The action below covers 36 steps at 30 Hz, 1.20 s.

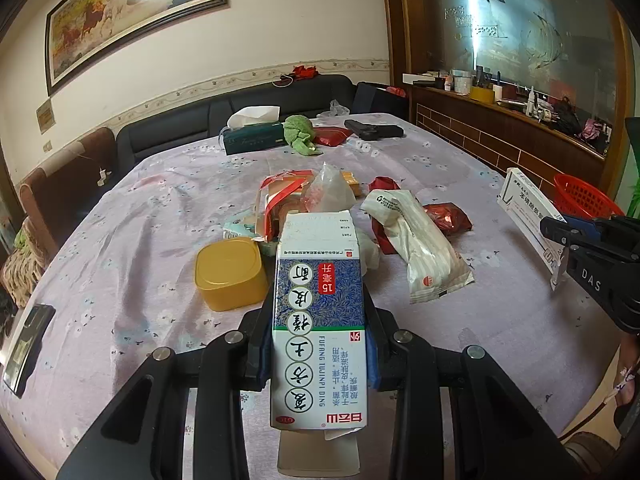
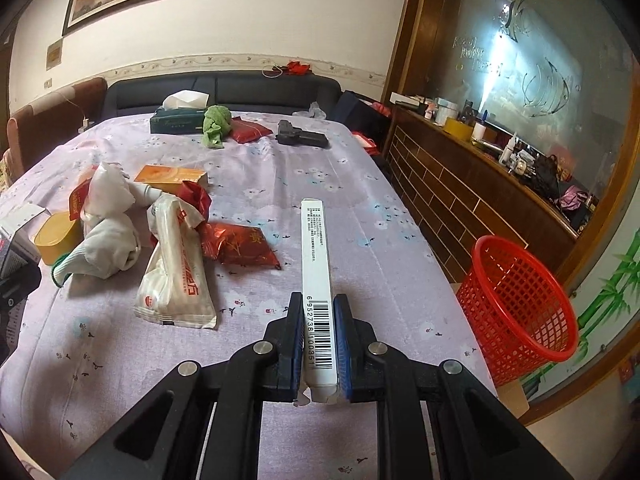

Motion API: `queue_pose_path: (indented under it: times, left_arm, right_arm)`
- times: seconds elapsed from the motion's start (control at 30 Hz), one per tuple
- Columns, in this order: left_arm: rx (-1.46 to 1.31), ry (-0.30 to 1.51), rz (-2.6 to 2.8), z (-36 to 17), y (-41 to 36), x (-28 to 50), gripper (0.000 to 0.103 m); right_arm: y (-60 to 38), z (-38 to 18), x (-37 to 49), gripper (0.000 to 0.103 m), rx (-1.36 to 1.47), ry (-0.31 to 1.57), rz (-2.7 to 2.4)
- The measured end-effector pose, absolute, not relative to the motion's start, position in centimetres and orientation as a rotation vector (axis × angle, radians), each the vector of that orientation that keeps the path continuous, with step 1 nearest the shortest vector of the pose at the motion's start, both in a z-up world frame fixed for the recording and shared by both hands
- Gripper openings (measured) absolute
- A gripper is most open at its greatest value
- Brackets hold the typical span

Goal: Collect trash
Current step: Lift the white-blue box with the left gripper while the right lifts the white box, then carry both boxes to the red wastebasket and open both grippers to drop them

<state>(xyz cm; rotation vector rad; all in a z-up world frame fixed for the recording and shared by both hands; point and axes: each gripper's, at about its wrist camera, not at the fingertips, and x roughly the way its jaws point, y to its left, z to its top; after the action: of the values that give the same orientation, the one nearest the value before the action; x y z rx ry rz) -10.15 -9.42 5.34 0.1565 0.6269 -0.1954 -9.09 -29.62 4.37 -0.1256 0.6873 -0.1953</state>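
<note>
Right gripper [image 2: 318, 340] clamps a slim white carton [image 2: 316, 280]; the red mesh wastebasket [image 2: 520, 300] lies right, nearer it. Left gripper [image 1: 318, 344] clamps a blue-and-white medicine box [image 1: 320, 320].

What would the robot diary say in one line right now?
left gripper: shut on blue medicine box | right gripper: shut on white box | red basket: off table edge, right | wrappers still on table

The red basket's [image 1: 584, 196] lower part is hidden behind the table [image 1: 460, 160].
</note>
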Motion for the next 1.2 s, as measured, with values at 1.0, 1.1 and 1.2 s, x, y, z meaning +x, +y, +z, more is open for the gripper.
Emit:
queue_pose_path:
  times: [1.0, 1.1, 1.2]
  left_arm:
    - [0.144, 0.669, -0.471, 8.7, -17.3, -8.2, 0.033]
    - [0.148, 0.681, -0.581, 9.4, -21.5, -8.1, 0.033]
    - [0.158, 0.694, -0.678, 10.1, -25.7, -7.8, 0.033]
  right_arm:
    - [-40.4, 6.2, -10.6, 0.016, 0.403, 0.728, 0.040]
    - [-44.1, 7.1, -12.1, 0.016, 0.454, 0.693, -0.008]
    - [-47.8, 8.0, -13.5, 0.016, 0.484, 0.651, -0.085]
